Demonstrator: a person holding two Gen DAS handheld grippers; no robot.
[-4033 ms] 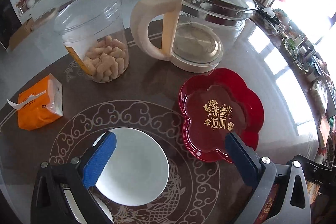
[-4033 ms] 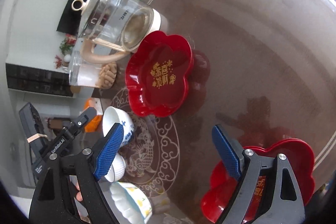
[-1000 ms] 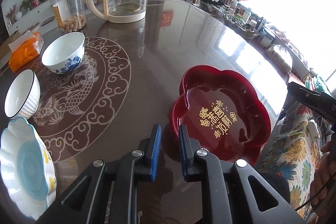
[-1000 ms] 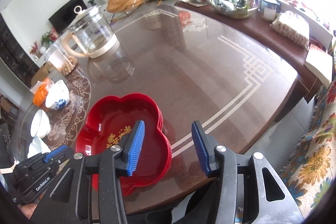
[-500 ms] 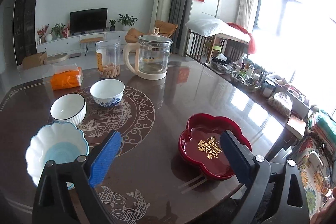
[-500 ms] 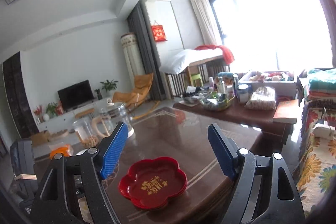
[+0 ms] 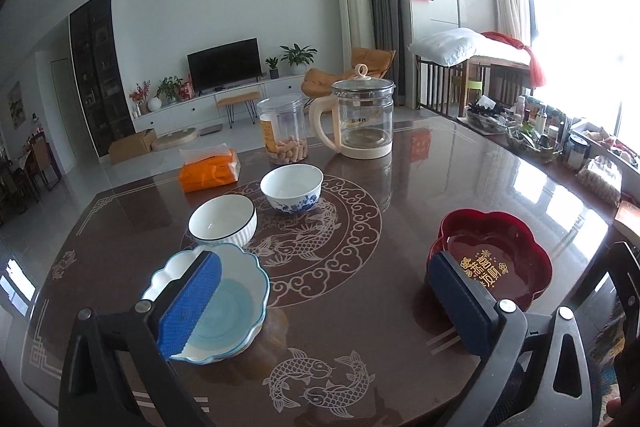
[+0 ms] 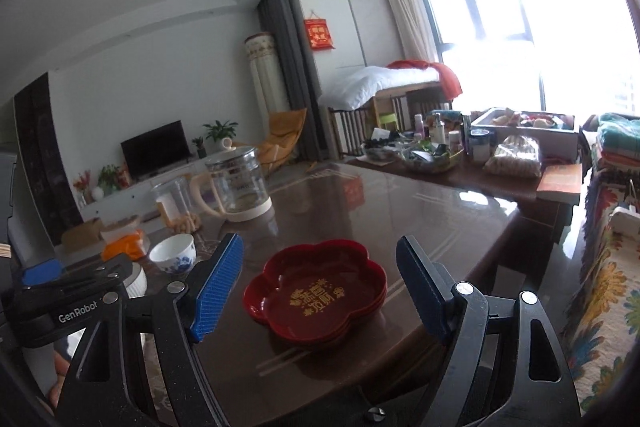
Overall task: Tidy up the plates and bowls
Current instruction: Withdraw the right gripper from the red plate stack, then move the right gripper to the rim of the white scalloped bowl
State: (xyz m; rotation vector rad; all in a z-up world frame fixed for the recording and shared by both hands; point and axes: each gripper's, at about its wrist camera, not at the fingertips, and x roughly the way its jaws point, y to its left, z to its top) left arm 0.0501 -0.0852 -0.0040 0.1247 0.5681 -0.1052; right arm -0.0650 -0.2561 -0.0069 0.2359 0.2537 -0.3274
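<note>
A stack of red flower-shaped plates [image 7: 494, 255] sits near the table's front right corner; it also shows in the right wrist view [image 8: 320, 293]. A scalloped white-and-blue dish [image 7: 228, 303], a white ribbed bowl [image 7: 222, 223] and a blue-flowered bowl [image 7: 291, 187] stand in a row at the left. My left gripper [image 7: 320, 303] is open and empty, held above the table's front edge. My right gripper [image 8: 320, 287] is open and empty, held back from the red plates. The left gripper [image 8: 40, 273] shows at the left of the right wrist view.
A glass kettle [image 7: 362, 115], a clear cookie jar [image 7: 282, 133] and an orange tissue pack [image 7: 210, 169] stand at the table's far side. A cluttered side table [image 8: 460, 151] lies to the right. The table's front edge is close below both grippers.
Both grippers have drawn back and up from the red plates, leaving them stacked on the table. The left gripper opened about a second ago and stays open.
</note>
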